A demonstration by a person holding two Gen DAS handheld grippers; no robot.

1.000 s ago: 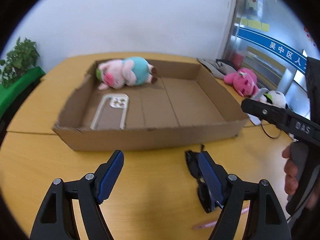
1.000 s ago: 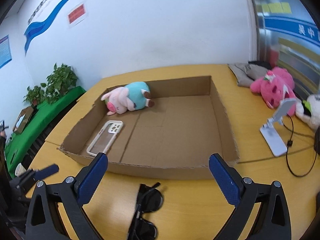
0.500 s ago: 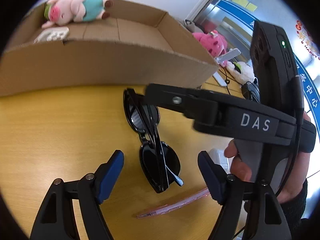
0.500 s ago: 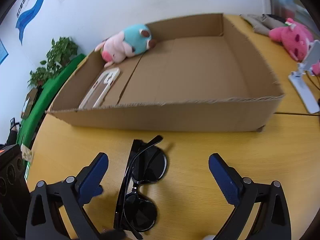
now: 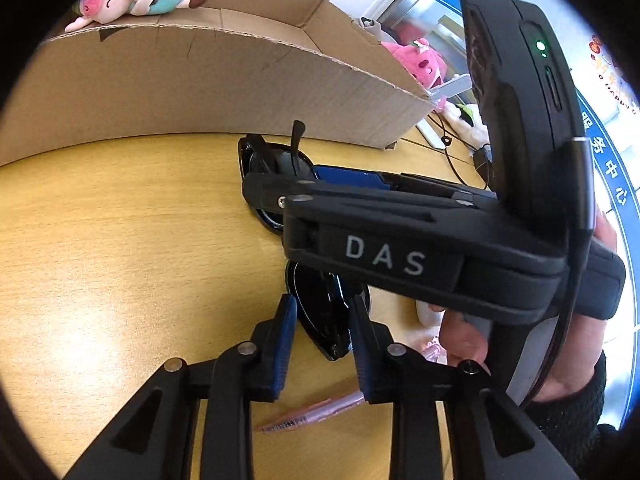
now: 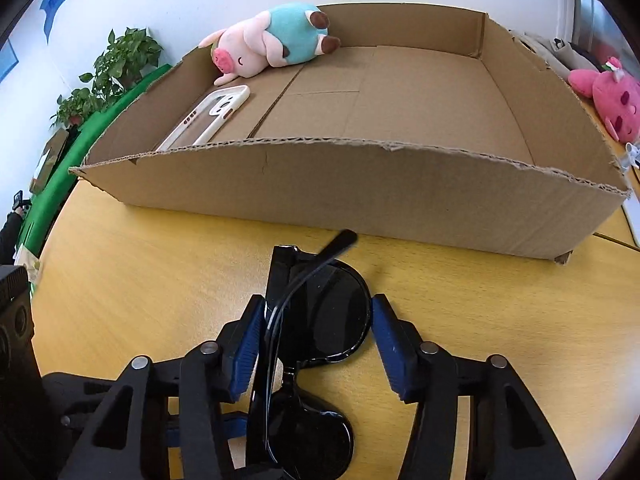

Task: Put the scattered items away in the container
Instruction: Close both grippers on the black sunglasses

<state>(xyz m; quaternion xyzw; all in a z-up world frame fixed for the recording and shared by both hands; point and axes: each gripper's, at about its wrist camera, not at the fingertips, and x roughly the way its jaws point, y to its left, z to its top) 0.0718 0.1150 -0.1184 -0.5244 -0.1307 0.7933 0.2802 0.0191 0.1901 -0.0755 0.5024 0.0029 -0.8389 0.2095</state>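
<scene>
Black folded sunglasses [image 6: 320, 320] lie on the wooden table in front of the cardboard box [image 6: 360, 196]. My right gripper [image 6: 318, 320] is shut on the far lens. My left gripper [image 5: 322, 312] is shut on the near lens [image 5: 324, 312]. The right gripper's body crosses the left wrist view and hides the middle of the sunglasses. The box [image 5: 200, 88] holds a pink pig plush [image 6: 272, 40] and a white phone case [image 6: 208, 116].
A pink pen [image 5: 312, 414] lies on the table under my left gripper. A pink plush [image 6: 612, 96] and a white phone stand [image 5: 448, 88] sit right of the box. Potted plants [image 6: 108, 72] stand far left.
Both grippers dropped low to the table and closed on the sunglasses, one on each lens. The box now looms closer in both views.
</scene>
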